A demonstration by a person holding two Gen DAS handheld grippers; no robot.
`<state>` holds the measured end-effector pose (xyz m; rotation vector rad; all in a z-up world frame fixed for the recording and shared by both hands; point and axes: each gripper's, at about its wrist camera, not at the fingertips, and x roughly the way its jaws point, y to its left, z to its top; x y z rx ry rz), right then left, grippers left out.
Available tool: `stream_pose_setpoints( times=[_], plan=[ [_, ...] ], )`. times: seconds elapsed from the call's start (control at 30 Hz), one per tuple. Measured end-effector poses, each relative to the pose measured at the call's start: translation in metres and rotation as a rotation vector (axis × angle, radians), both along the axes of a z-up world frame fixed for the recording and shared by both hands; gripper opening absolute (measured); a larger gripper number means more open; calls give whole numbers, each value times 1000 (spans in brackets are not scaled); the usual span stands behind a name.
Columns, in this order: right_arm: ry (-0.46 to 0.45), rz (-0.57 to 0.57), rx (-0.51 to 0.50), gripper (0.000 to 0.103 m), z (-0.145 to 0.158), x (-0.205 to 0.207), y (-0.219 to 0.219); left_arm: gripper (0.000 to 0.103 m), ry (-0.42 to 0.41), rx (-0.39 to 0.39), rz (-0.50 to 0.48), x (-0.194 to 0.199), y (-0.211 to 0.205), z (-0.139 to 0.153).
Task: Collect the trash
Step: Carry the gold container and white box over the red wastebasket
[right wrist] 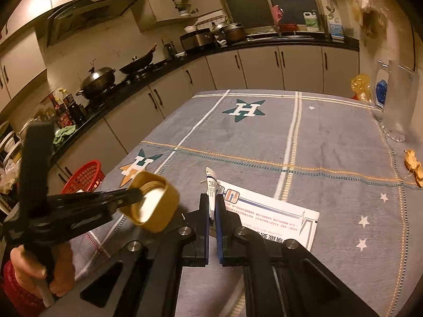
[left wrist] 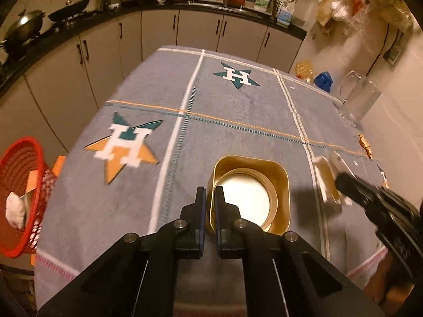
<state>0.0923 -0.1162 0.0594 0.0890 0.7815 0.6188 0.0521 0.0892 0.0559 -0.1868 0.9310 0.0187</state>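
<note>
- The gold, square-sided plastic cap with a white round inner liner [left wrist: 251, 195] hangs above the grey-blue tablecloth with star emblems [left wrist: 224, 121], its wall pinched between the two fingers of the left gripper [left wrist: 210, 198].
- In the right wrist view that cap [right wrist: 154, 204] is tilted, its open side toward the camera, with one finger of the left gripper [right wrist: 132, 195] inside the rim.
- The folded white printed leaflet with blue and red markings [right wrist: 277, 216] is clamped at its near edge in the right gripper [right wrist: 211, 206]; a rolled corner of it sticks up between the fingers, and the rest spreads low over the cloth.
- From the left wrist view the leaflet [left wrist: 326, 179] is blurred, at the tip of the right gripper [left wrist: 341, 182].
- A red plastic mesh basket [left wrist: 18, 192] sits off the table's left edge, holding a crumpled white wad [left wrist: 14, 208].
- Orange peel scraps [right wrist: 413, 165] lie near the cloth's right edge.
- A clear glass pitcher [right wrist: 396, 100] stands at the far right corner.
</note>
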Motion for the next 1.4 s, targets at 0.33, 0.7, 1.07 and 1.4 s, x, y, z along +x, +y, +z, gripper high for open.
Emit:
stream_pose_setpoints(
  times=[0.33,0.7,1.07,1.4],
  plan=[
    [-13,61,25,5,12,-25,22,6,-77,51,42,-52,22,15],
    [2,124,39,5,18,-45,56,6,-103,39,94,-76,55,21],
    [10,196,38,5,32,-44,108,6,-139,25,180,-93,107,31],
    [22,294,71,5,49,-45,174,6,-169,21,292,-110,173,37]
  ],
)
